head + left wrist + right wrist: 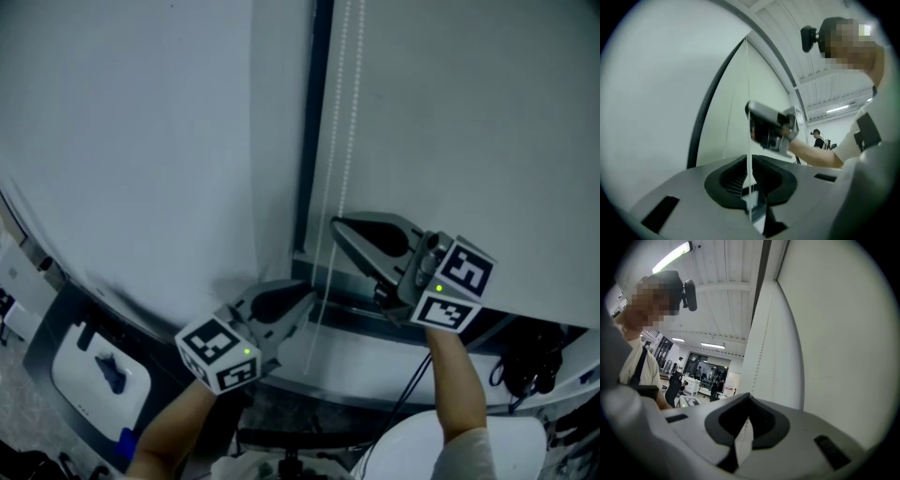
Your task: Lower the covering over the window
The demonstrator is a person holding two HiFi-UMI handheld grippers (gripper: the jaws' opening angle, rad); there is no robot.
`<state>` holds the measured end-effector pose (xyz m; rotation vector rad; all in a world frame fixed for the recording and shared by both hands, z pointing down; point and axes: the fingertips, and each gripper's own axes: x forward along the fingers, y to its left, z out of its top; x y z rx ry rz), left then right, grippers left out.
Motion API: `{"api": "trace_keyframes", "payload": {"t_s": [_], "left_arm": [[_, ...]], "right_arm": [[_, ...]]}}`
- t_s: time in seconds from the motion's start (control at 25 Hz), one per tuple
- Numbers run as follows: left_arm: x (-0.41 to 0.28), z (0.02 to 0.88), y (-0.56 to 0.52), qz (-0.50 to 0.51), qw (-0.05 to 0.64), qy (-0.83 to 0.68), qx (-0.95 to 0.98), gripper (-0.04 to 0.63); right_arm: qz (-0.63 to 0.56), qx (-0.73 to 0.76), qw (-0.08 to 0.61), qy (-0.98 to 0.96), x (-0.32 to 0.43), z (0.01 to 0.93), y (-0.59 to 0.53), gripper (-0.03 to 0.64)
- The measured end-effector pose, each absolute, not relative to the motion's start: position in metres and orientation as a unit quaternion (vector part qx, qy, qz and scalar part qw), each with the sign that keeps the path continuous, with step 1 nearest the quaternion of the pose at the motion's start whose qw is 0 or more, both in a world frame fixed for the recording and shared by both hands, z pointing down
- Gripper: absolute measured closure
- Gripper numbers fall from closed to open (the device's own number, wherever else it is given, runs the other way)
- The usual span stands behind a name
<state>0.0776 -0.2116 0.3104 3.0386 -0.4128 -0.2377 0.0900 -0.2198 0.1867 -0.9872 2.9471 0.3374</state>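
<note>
Covering: plain white window covering (469,122) lies flat to the right of the dark upright frame bar (314,122); how far down it reaches cannot be told

Chain: white beaded pull chain (339,141) hangs in two strands just right of the bar, in front of the covering's left edge; both grippers are on it

Left gripper: left gripper (298,298) is the lower one; its jaws (750,187) are pressed together on a thin strand that runs straight up from them (747,93)

Right gripper: right gripper (339,225) sits higher on the chain, tips at the strands; jaws (743,437) closed on the white beaded pull chain (762,348), beads visible between the pads
</note>
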Motion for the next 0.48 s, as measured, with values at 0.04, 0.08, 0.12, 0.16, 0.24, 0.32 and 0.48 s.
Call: {"api": "trace_keyframes", "payload": {"t_s": [0.04,0.08,0.12,0.16,0.24,0.32,0.48], "left_arm": [[0.072,0.292,-0.213,-0.095,0.025,-0.138,0.986,0.571],[0.068,0.276,-0.213,-0.109,0.016,-0.140,0.984,0.571],[0.065,0.261,-0.213,-0.119,0.005,-0.141,0.983,0.571],[0.062,0.248,-0.214,-0.127,-0.006,-0.142,0.982,0.571],[0.059,0.224,-0.216,-0.141,-0.023,-0.146,0.979,0.571],[0.062,0.203,-0.219,-0.149,-0.036,-0.145,0.978,0.571],[0.078,0.172,-0.213,-0.145,-0.074,-0.137,0.977,0.569]], "right_arm": [[0.099,-0.313,0.009,0.945,0.090,0.194,-0.220,0.609],[0.091,-0.310,0.011,0.946,0.091,0.201,-0.221,0.609],[0.083,-0.308,0.012,0.948,0.090,0.208,-0.221,0.609],[0.077,-0.305,0.010,0.949,0.089,0.215,-0.221,0.609],[0.070,-0.300,0.007,0.951,0.086,0.228,-0.221,0.609],[0.064,-0.296,0.012,0.953,0.086,0.237,-0.221,0.611],[0.058,-0.296,0.011,0.954,0.090,0.254,-0.218,0.611]]}}
